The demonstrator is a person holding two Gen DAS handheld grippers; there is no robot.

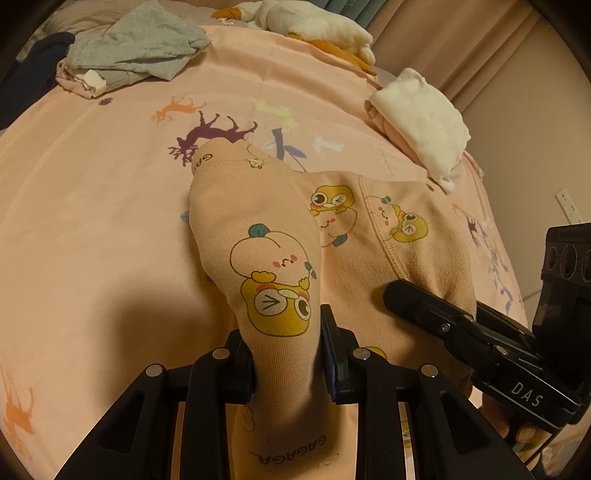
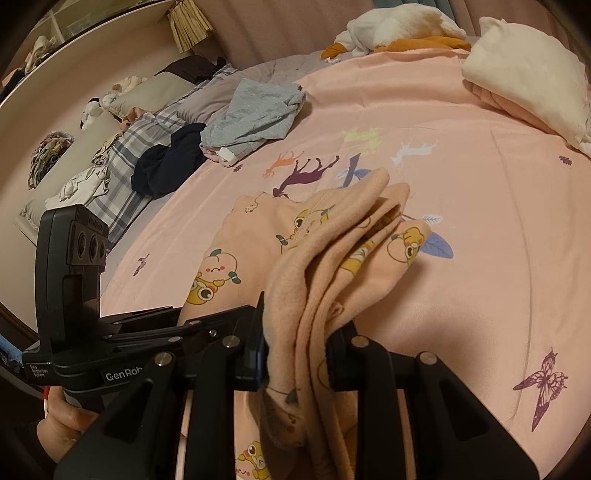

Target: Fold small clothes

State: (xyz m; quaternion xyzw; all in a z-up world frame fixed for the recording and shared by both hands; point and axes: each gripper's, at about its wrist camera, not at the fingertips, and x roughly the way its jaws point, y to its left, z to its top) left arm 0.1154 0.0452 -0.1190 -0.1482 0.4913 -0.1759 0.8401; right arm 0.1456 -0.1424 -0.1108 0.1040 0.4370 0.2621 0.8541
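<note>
A small peach-pink garment (image 1: 258,229) printed with yellow cartoon figures lies partly on the pink bedsheet (image 1: 92,203), with its near end lifted. My left gripper (image 1: 286,347) is shut on a narrow part of it that bears the lettering. One of my right gripper's black fingers (image 1: 417,306) shows at the right, pressed into the same garment's other side. In the right wrist view my right gripper (image 2: 301,343) is shut on a bunch of folded layers of the garment (image 2: 332,258). The left gripper's body (image 2: 110,332) and a hand (image 2: 62,424) show at the left.
A crumpled grey garment (image 2: 255,114) and a dark navy one (image 2: 170,162) lie at the sheet's far left by plaid bedding (image 2: 122,162). A folded white-and-pink stack (image 1: 424,122) sits at the far right edge. A white and orange soft heap (image 1: 314,22) lies at the back.
</note>
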